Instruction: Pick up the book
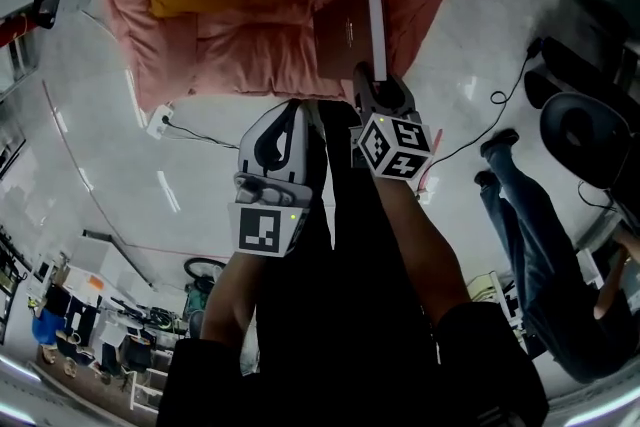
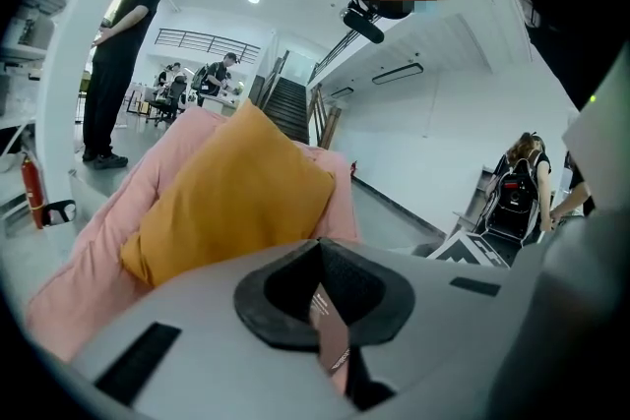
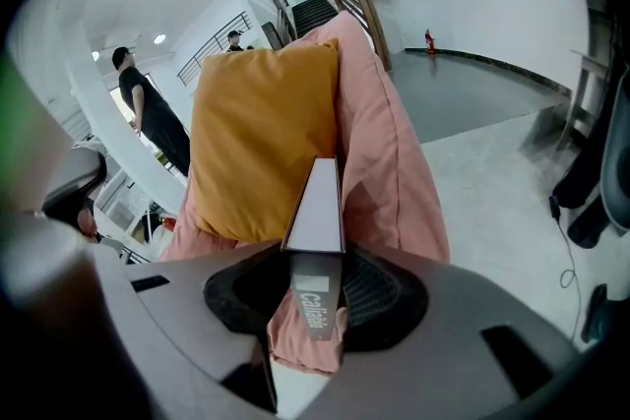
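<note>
The book stands on edge over the pink sofa, its pale page edge facing right. My right gripper is shut on its near end. In the right gripper view the book runs away from me between the two jaws, with its grey spine label in the black pads. An orange cushion leans on the pink sofa behind it. My left gripper hangs to the book's left, off it, jaws close together. A thin brown strip shows in their slit; I cannot tell what it is.
A white power strip and its cable lie on the pale floor left of the sofa. A seated person's legs in jeans and a black office chair are on the right. A person stands beyond the sofa.
</note>
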